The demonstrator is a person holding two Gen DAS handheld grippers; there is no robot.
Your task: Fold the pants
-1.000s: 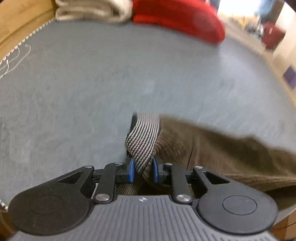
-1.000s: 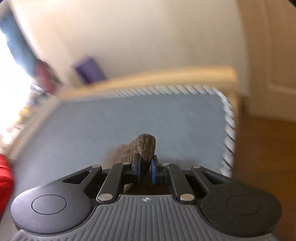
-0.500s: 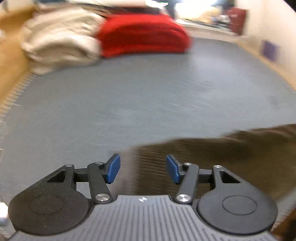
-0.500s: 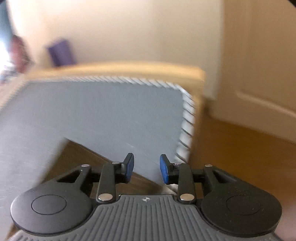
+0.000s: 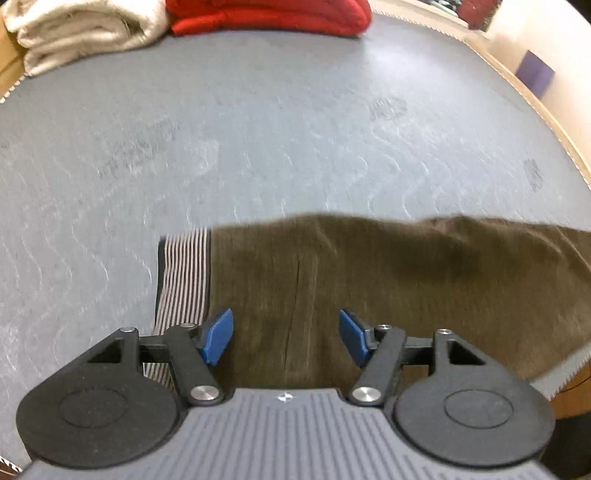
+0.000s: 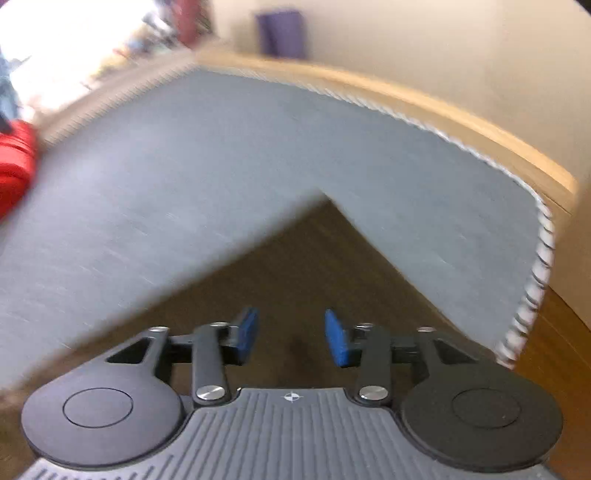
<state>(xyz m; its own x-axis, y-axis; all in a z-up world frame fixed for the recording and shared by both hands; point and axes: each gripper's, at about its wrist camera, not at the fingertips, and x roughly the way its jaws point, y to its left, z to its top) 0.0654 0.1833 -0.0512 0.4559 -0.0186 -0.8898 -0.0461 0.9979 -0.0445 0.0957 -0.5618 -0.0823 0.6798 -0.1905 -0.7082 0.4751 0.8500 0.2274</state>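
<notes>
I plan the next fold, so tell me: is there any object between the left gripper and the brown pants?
Nothing visible. The left gripper, jaws opening, hovers directly over the pants, with nothing between its pads.

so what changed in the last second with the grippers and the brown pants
Both grippers let go. The left gripper had pinched the striped waistband of the brown corduroy pants; the right gripper had held another bunched part. Their jaws are now opening with nothing pinched, and the pants lie flat on the grey mat. The folded red garment and cream towel remain at the mat's far edge.
</notes>
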